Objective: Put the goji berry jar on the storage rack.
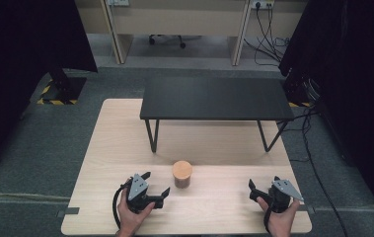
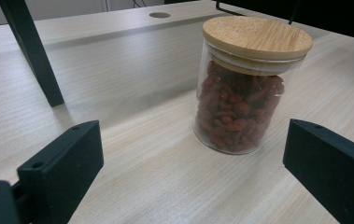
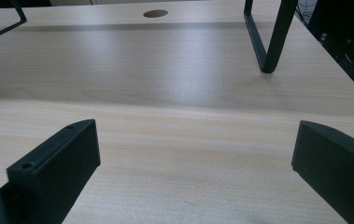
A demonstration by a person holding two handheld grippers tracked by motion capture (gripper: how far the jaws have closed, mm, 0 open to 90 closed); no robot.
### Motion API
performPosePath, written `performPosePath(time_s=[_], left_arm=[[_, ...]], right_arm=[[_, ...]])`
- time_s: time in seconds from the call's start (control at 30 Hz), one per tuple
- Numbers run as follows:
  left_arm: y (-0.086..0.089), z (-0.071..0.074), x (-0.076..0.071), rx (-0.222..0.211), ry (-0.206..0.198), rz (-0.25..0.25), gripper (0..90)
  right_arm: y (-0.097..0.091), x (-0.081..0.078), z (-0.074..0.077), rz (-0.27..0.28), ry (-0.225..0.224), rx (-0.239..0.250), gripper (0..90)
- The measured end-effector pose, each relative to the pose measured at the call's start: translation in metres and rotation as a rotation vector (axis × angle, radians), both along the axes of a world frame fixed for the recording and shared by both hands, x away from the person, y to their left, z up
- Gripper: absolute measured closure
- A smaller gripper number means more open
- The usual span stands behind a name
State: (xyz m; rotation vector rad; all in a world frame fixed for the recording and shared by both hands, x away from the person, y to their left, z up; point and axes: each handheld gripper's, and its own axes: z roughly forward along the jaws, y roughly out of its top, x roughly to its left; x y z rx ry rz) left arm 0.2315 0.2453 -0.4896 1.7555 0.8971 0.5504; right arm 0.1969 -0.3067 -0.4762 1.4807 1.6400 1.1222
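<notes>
- Near the front middle of the pale wooden surface (image 1: 125,123) stands a glass jar (image 1: 182,174), upright, its round wooden lid (image 2: 257,36) seated on top and reddish dried berries packed inside.
- Just left of the jar, the left gripper (image 1: 154,191) rests in the person's hand, angled toward it; its fingers (image 2: 62,163) are spread wide with nothing between them, and in the left gripper view the jar sits ahead of them, apart, not yet inside the gap.
- Well apart on the right side, the right gripper (image 1: 253,190) points out over bare wood; its fingers (image 3: 58,163) are likewise spread and hold nothing.
- Behind the jar stands a small black shelf (image 1: 214,98) on thin metal legs, its top bare.
- By my reading the work has barely begun: the jar is untouched, lid on, and the left gripper looks lined up for an approach. Closing in, gripping and whatever handling follows are all left to do.
</notes>
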Motion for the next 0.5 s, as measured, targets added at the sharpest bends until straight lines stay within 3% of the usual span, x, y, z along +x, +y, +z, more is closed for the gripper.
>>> performPosePath(time_s=[0.33, 0.5], left_arm=[[-0.001, 0.001, 0.000, 0.011, 0.000, -0.011, 4.4], [-0.007, 0.001, 0.002, 0.012, 0.002, -0.034, 4.2]], right_arm=[[-0.008, 0.003, 0.001, -0.018, 0.015, 0.030, 1.1], [-0.017, 0.004, 0.001, -0.035, 0.031, 0.087, 1.0]])
